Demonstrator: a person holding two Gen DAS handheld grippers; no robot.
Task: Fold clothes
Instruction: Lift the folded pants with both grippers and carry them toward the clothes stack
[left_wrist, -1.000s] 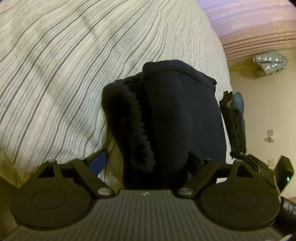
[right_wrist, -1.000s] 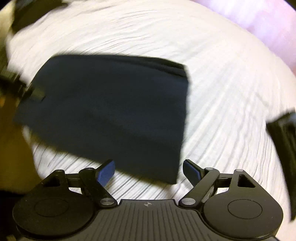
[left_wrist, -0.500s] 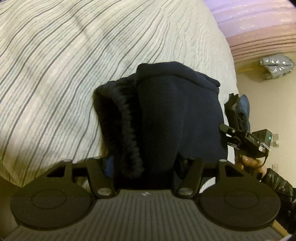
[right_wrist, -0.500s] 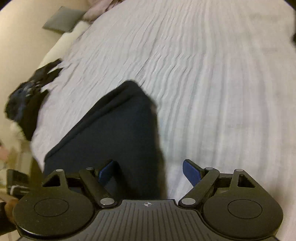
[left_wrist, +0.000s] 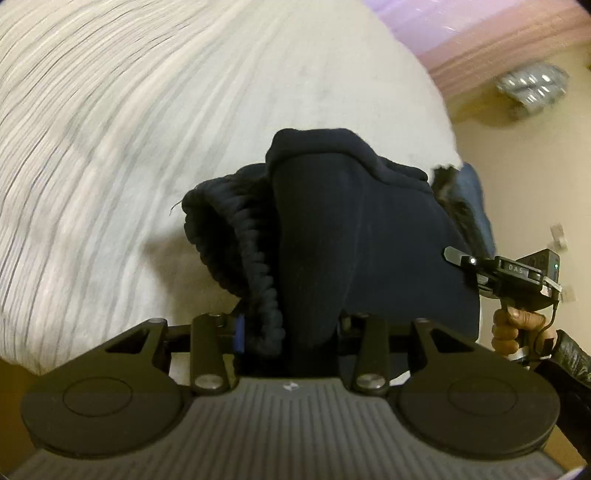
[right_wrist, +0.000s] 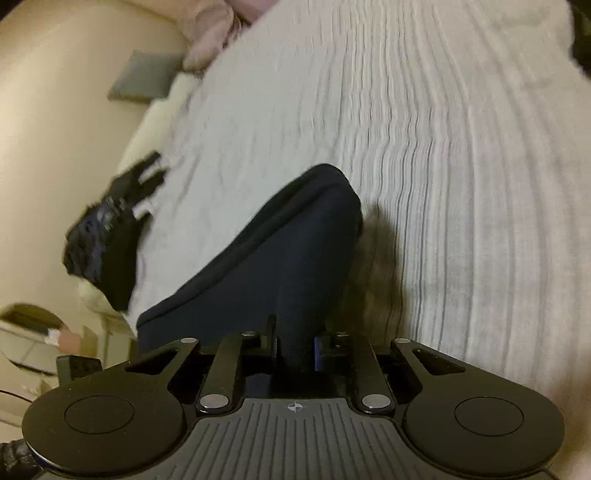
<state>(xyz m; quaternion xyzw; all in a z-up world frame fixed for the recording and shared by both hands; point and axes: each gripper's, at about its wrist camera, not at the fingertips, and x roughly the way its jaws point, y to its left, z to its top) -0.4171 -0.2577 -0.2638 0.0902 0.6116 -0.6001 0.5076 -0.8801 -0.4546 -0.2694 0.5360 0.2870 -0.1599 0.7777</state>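
both corners pinched, lift evenly

the left gripper (left_wrist: 288, 332) has just closed its jaws on the ribbed hem of the dark garment (left_wrist: 362, 236) at the bed (left_wrist: 147, 129) edge; the right gripper (right_wrist: 295, 347) has just clamped the other corner. keep both level, cloth taut. count: two grippers, one garment held, another dark heap (right_wrist: 107, 236) near the bed's corner.
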